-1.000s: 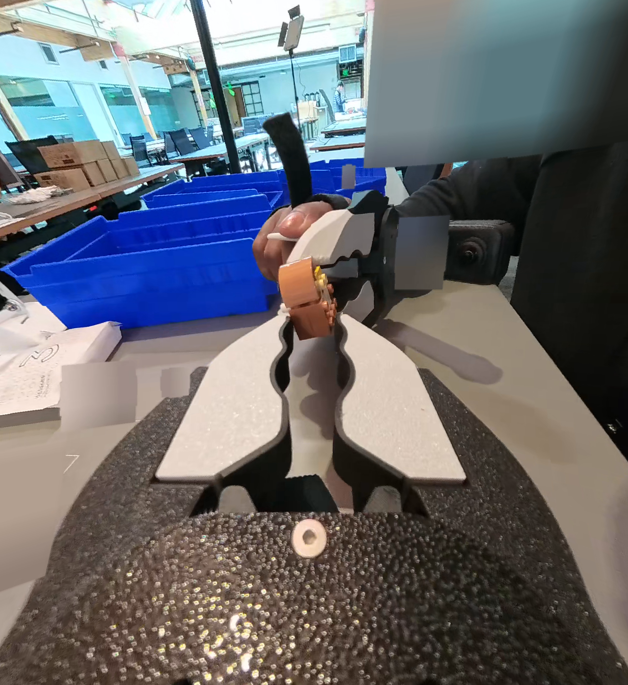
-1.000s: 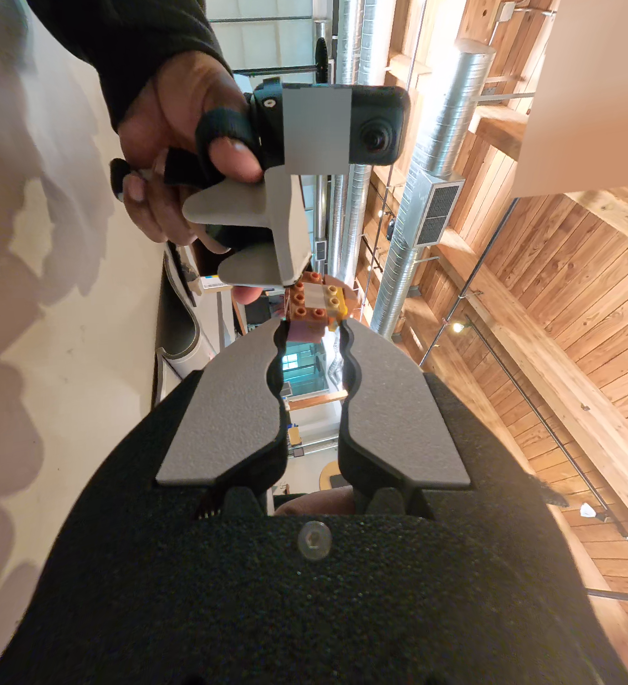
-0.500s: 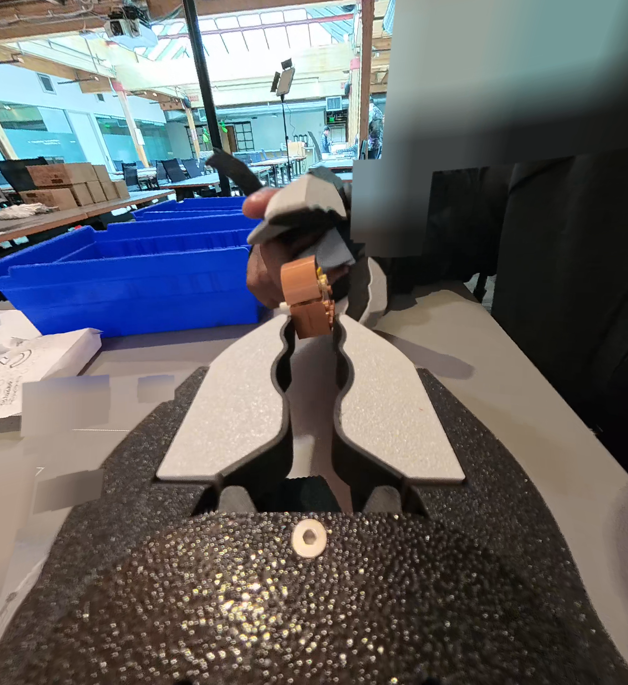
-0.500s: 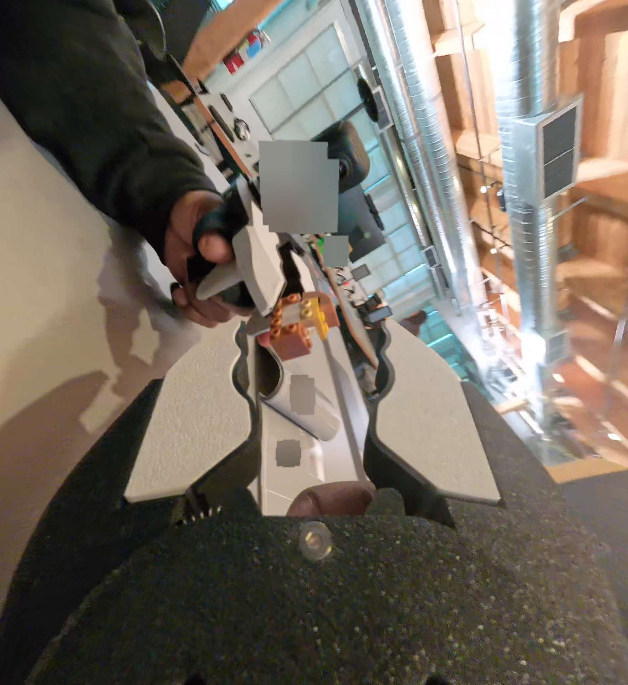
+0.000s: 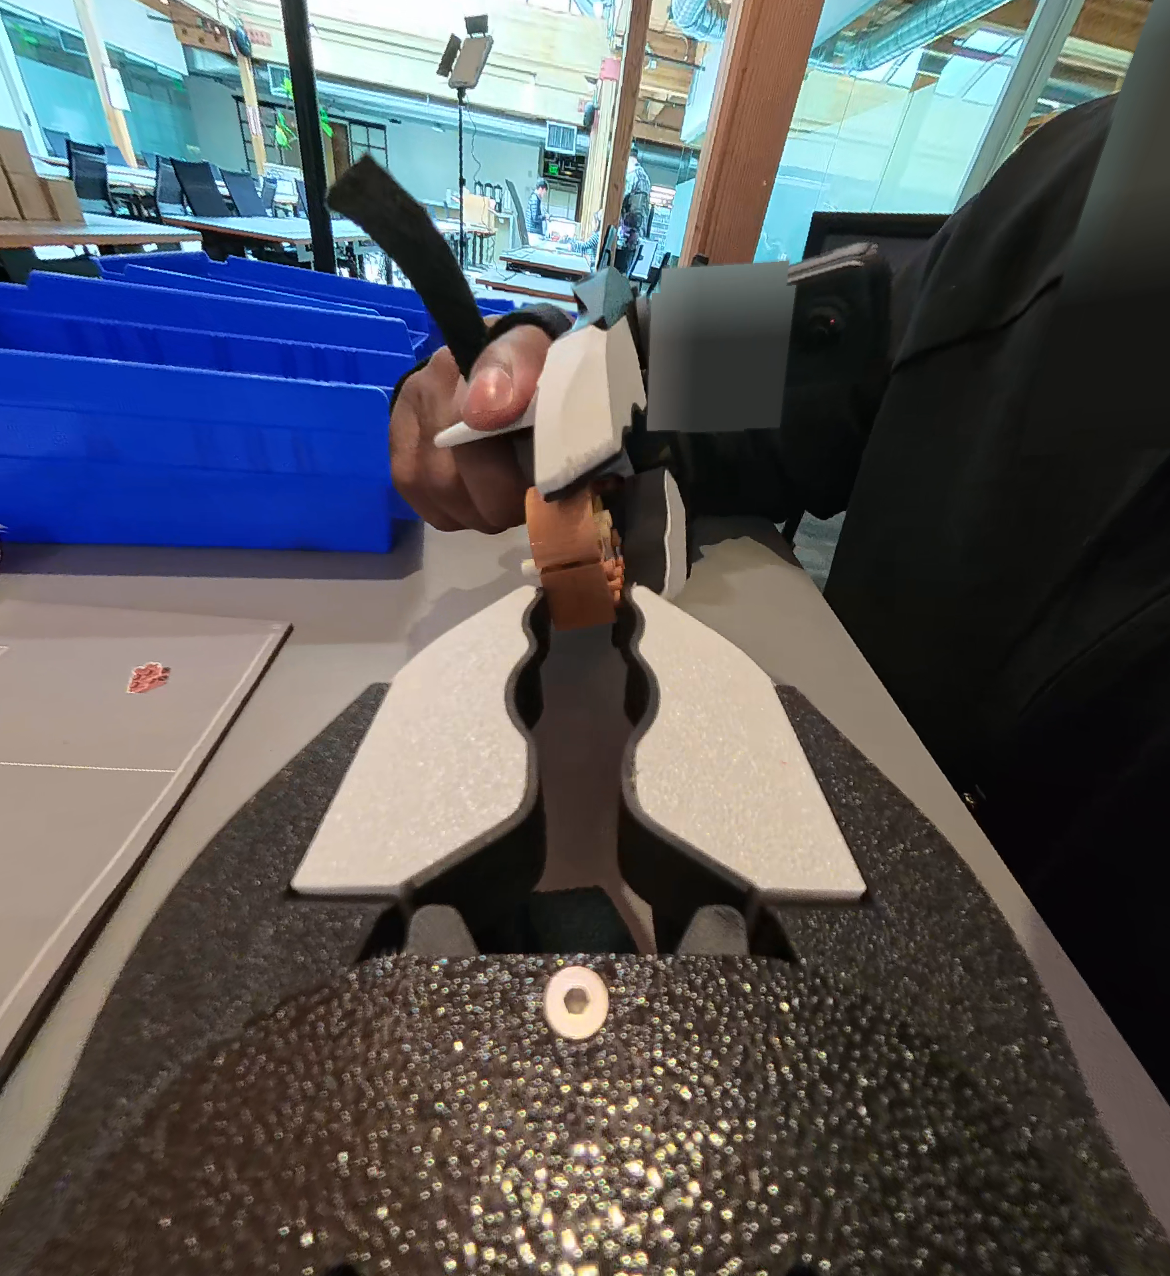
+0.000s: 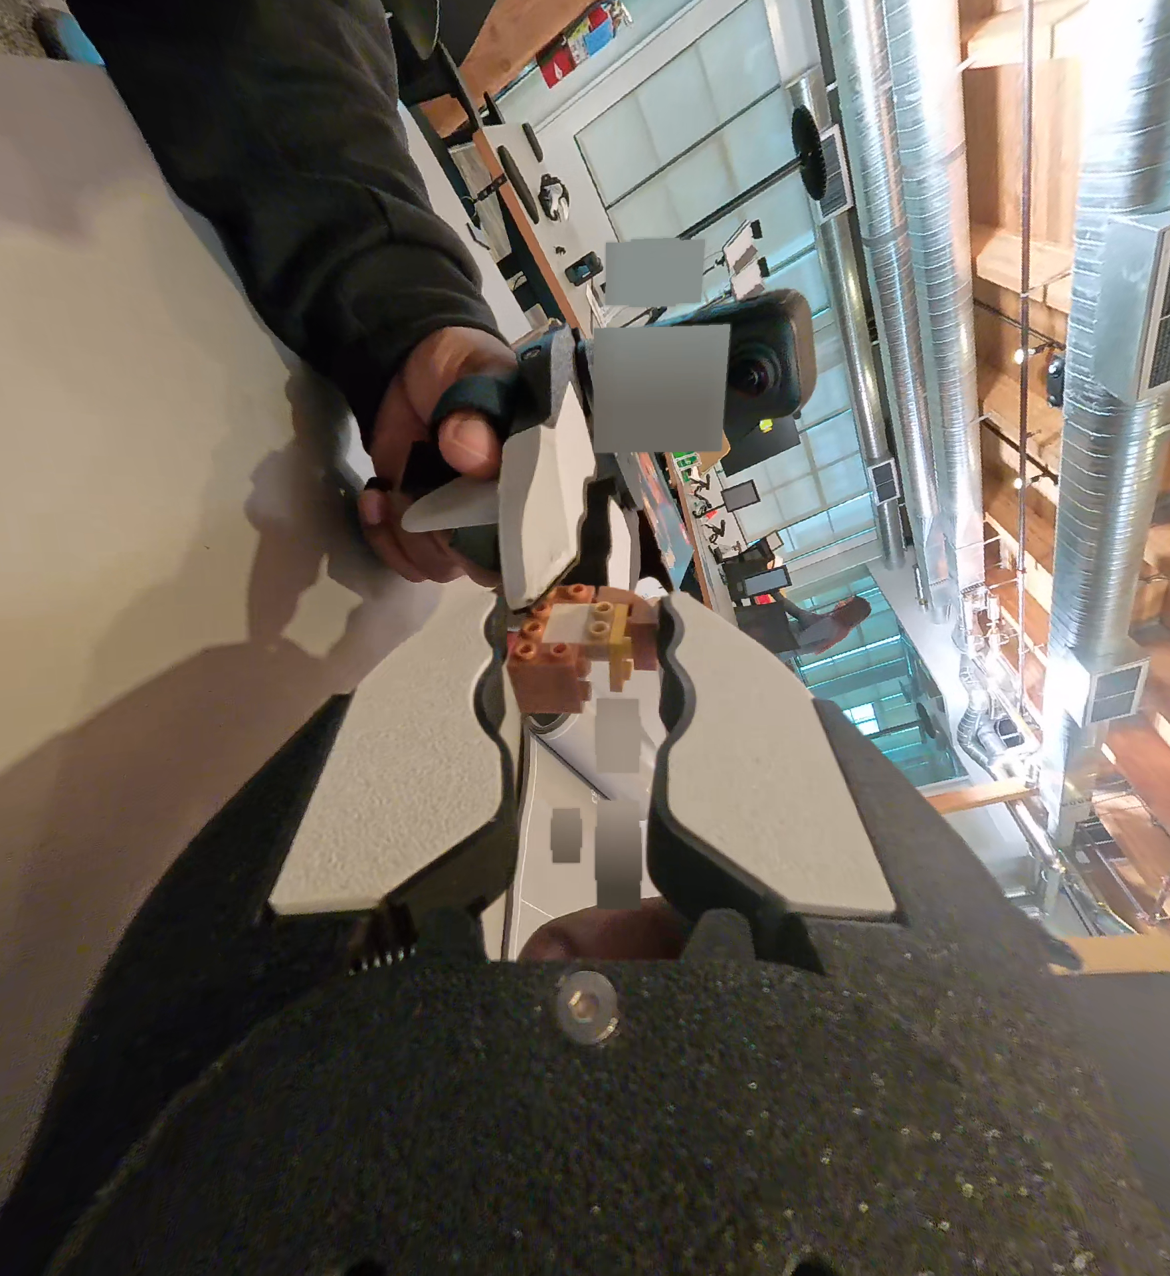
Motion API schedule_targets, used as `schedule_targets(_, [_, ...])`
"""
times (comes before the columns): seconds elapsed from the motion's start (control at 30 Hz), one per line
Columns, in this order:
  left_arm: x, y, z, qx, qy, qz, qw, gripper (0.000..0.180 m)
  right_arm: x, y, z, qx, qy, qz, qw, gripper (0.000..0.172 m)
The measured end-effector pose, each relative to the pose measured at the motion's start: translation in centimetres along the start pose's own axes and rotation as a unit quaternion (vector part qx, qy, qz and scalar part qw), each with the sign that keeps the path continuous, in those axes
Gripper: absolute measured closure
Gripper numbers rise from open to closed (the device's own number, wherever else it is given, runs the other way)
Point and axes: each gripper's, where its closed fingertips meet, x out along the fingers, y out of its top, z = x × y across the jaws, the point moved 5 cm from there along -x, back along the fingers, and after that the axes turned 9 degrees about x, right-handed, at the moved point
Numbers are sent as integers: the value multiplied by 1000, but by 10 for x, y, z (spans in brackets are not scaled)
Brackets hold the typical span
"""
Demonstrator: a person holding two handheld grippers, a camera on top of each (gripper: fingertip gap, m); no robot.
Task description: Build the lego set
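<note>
A small brick assembly [image 5: 571, 566], brown with tan and yellow pieces, is held in the air between both grippers. My left gripper [image 5: 580, 601] is shut on its lower brown brick at the fingertips. In the right wrist view the assembly [image 6: 568, 656] sits between the tips of my right gripper [image 6: 580, 614], and both pads lie against its sides. The right gripper also shows in the left wrist view [image 5: 602, 504], coming from above with one finger [image 5: 575, 414] on top of the assembly. The left gripper's finger [image 6: 533, 525] shows in the right wrist view, touching the assembly's studded face.
Blue plastic bins [image 5: 154, 428] stand at the back left of the grey table [image 5: 741, 635]. A flat grey board with small printed pictures [image 5: 85, 759] lies at the left. A person in a dark sleeve [image 5: 1017, 552] stands close at the right. My left and right fingertips are right by each other.
The right gripper opened off the assembly, turned, and closed around it again across a wider side. The left gripper kept its hold throughout and swung slightly to the right.
</note>
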Motion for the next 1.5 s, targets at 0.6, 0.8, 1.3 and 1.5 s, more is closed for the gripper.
schedule_targets(0.6, [3, -4, 0, -46, -22, -17, 999, 162, -1, -2, -2, 9, 20, -3, 1000, 132])
schedule_targets(0.8, [5, -5, 2, -54, -30, -27, 998, 162, -3, -2, -3, 21, 39, -6, 999, 132])
schedule_targets(1.3, [2, 0, 0, 15, 21, -51, 998, 162, -3, -4, -1, 30, 37, -30, 998, 121])
schedule_targets(1.5, [-2, 3, -4, 119, 100, -95, 983, 162, -6, -5, 11, 88, 22, -26, 996, 122])
